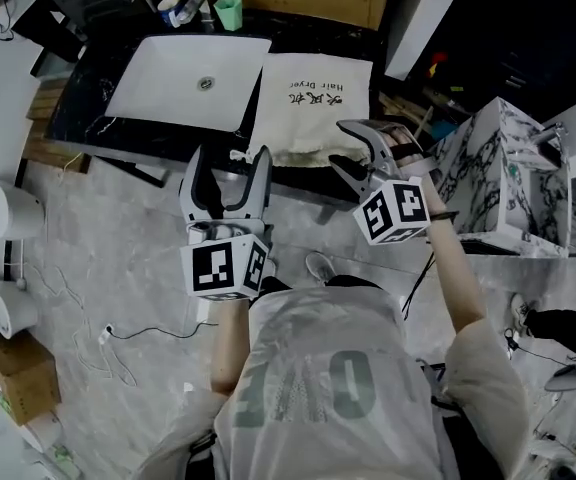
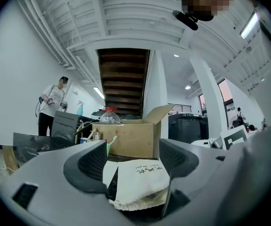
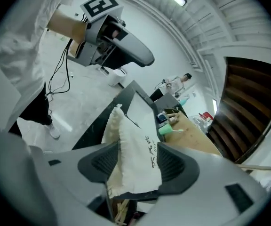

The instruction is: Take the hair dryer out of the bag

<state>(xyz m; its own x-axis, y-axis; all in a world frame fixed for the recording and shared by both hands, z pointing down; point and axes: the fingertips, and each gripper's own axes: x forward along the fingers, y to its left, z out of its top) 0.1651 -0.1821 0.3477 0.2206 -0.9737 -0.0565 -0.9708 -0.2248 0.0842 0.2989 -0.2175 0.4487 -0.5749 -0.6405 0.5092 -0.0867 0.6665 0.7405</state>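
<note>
Counter [image 1: 98,133]: cloth bag [image 1: 308,108] is laid at its front edge, beside the sink [image 1: 158,93]; hair dryer unseen, judged inside. Cloth soft, light; ruffled near hem is favoured for gripping. Left gripper [image 1: 230,163] and right gripper [image 1: 340,145] are held spread, empty.

Cream bag [image 1: 310,108], black lettering
</note>
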